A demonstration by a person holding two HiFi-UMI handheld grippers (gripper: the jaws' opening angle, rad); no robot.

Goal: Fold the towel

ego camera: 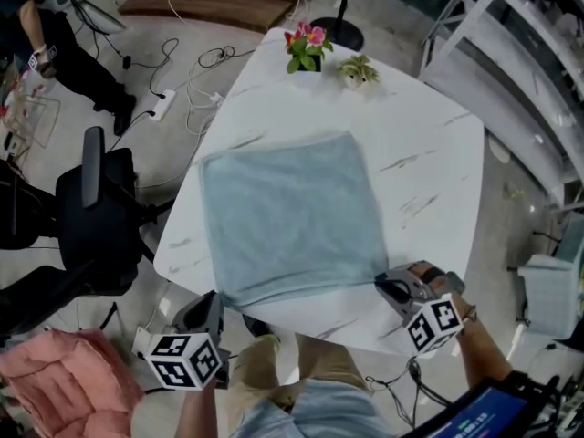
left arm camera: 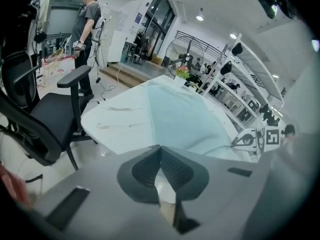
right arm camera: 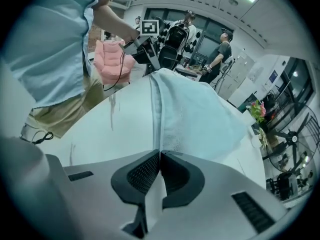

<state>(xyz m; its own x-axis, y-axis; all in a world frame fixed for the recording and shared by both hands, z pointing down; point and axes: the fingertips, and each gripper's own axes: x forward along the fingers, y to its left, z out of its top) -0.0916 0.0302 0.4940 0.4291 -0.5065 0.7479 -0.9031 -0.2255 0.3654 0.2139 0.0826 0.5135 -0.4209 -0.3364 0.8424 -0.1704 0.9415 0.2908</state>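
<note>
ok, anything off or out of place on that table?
Nothing serious. The towel lies flat on the table but sits a bit askew to the table's edges, and its near edge looks slightly ridged. The flowering plant and the small green plant stand upright at the far side. No spill or damage shows.

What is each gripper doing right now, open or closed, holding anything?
Left gripper: closed, apparently pinching the towel at its near corner.
Right gripper: closed on the towel's other near corner.
</note>
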